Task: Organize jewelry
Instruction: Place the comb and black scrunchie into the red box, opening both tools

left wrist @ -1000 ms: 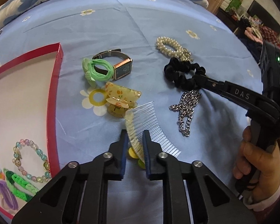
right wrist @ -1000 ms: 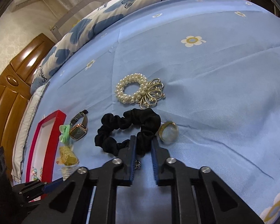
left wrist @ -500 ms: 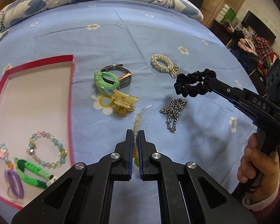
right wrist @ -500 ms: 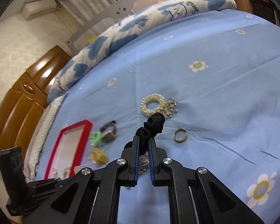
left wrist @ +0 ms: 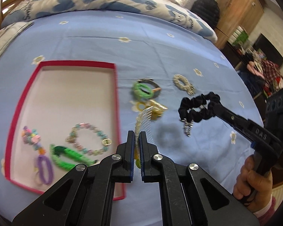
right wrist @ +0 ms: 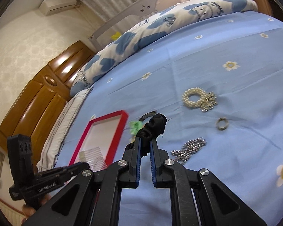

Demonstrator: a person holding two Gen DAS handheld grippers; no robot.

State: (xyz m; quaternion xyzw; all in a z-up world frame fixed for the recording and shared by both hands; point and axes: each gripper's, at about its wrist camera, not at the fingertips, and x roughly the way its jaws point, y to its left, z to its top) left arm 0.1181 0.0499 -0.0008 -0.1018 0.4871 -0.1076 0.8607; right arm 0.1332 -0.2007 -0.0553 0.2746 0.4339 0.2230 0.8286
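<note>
Hand-held gripper (left wrist: 135, 134) clamps a clear, toothed comb (left wrist: 144, 121).

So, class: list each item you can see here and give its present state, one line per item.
Left gripper: shut on clear comb.
Right gripper: shut on black scrunchie, lifted.
Red tray: open, holding bracelets.
Silver chain: lying on the bedsheet.
Pearl scrunchie: lying on the bedsheet.
</note>
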